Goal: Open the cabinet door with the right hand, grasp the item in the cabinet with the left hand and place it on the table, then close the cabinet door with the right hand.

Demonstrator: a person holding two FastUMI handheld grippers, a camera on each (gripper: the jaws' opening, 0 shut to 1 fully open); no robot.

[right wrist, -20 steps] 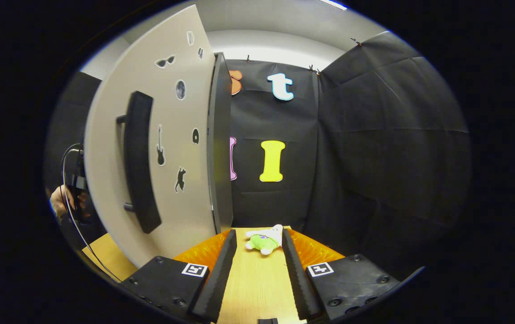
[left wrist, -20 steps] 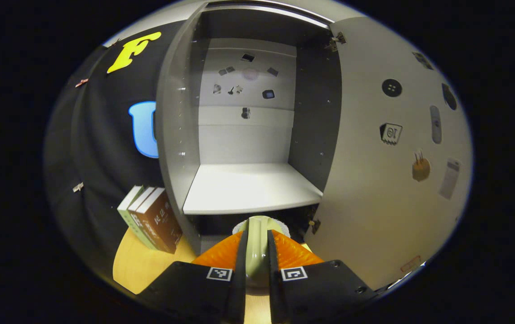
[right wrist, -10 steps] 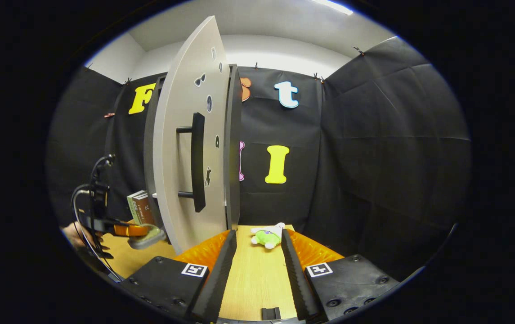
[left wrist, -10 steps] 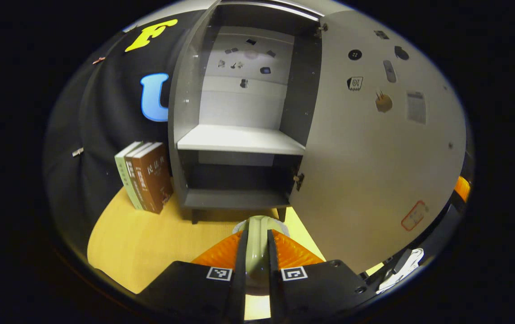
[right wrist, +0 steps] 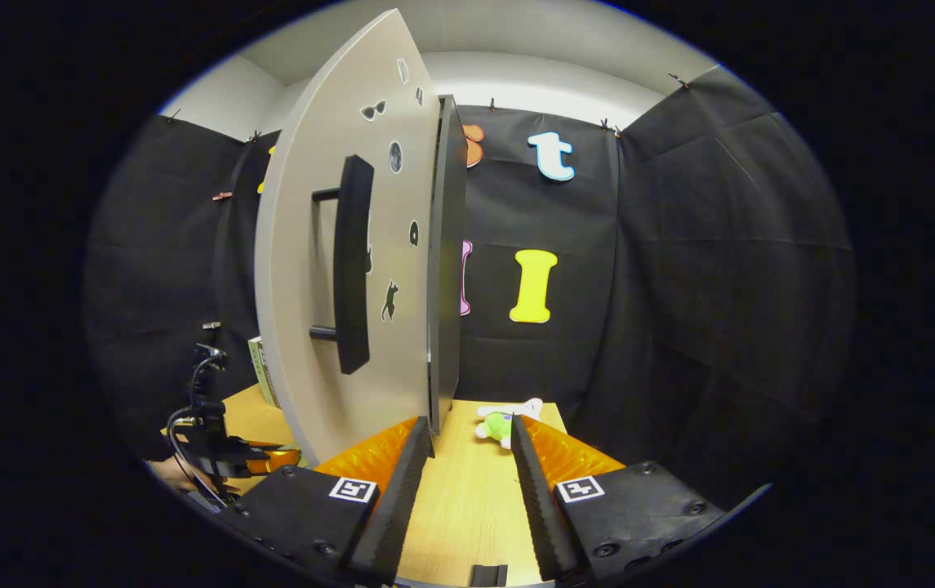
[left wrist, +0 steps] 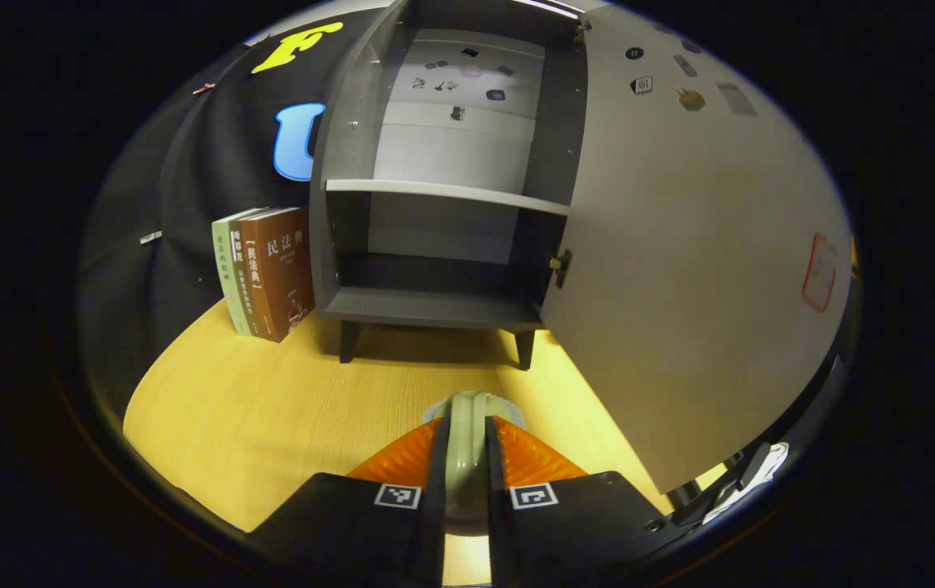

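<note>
Item: a pale green, rounded piece (left wrist: 465, 457), pinched between the fingers of the left gripper (left wrist: 465, 482), both fingers closed hard against it. Only its narrow edge and a rounded top show, so I cannot tell what kind of object it is. It sits low over the wooden table (left wrist: 271, 408), out in front of the cabinet (left wrist: 434, 302); whether it touches the tabletop cannot be told.

The cabinet shelf (left wrist: 443, 192) and bottom compartment look bare. The door (left wrist: 679, 269) stands wide open just to the right of the left gripper. Books (left wrist: 263, 269) stand upright beside the cabinet's left wall.

Right gripper (right wrist: 467, 457): fingers apart, nothing between them, hovering over the table near the door's free edge. The door handle (right wrist: 350, 261) is up and to the left of it. A small green and white plush toy (right wrist: 504, 420) lies on the table beyond its fingertips.

Judged step: setting the item down; door closing not yet done.

Risks:
- Release while the item is above the table or tilted: a rounded piece may roll or tip.
- Item set too near the door's sweep: closing could knock it.
- Right gripper pushing the door while the left gripper is in its path: collision.
- Fingers slipping off the handle: door left ajar.
</note>
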